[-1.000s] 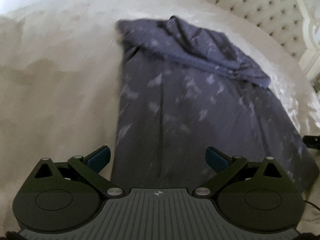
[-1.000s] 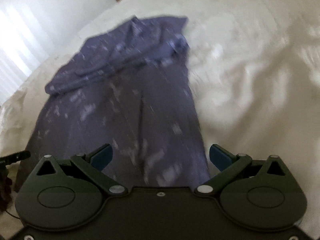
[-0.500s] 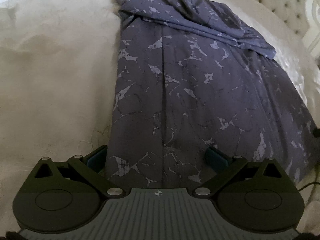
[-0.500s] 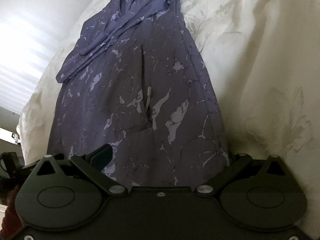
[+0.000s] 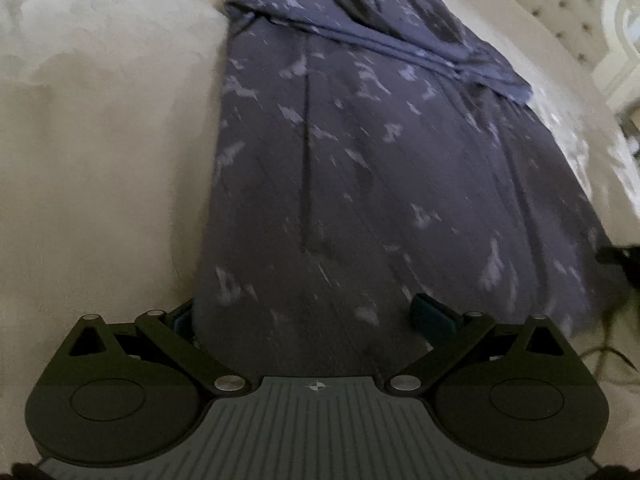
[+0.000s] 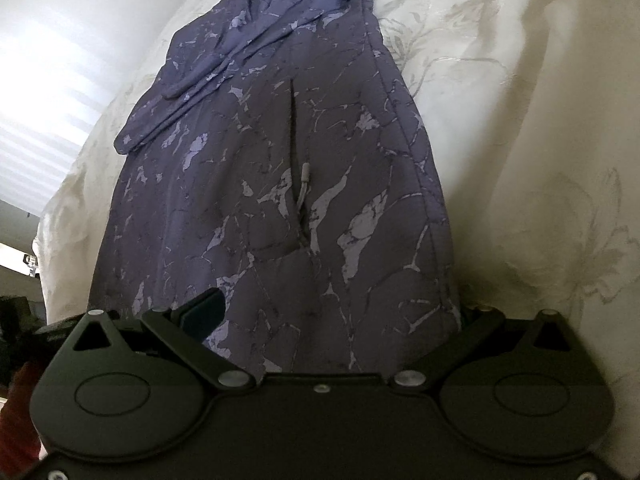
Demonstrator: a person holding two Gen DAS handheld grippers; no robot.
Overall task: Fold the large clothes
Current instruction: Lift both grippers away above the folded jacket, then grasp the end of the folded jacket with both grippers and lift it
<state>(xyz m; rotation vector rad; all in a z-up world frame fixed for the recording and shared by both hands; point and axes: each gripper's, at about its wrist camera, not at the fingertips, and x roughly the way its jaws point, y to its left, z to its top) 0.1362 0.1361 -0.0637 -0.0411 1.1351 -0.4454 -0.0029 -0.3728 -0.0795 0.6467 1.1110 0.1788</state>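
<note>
Jaws spread wide in the left wrist view: the left gripper (image 5: pixel 316 316) sits low at the near hem of a large dark purple garment with a pale marbled print (image 5: pixel 360 168), its left finger partly tucked under the cloth's left edge and its right finger resting on top of the fabric. The garment lies lengthwise on a cream bed cover (image 5: pixel 100 140), with a sleeve folded across its far end, and a tufted cream headboard (image 5: pixel 560 8) shows at the upper right. This view is somewhat blurred. In the right wrist view the right gripper (image 6: pixel 332 316) likewise has its jaws released and apart at the near hem, left finger lying on the cloth, right finger mostly hidden behind the garment's right edge. A zipper pull (image 6: pixel 305 172) lies along the centre seam.
</note>
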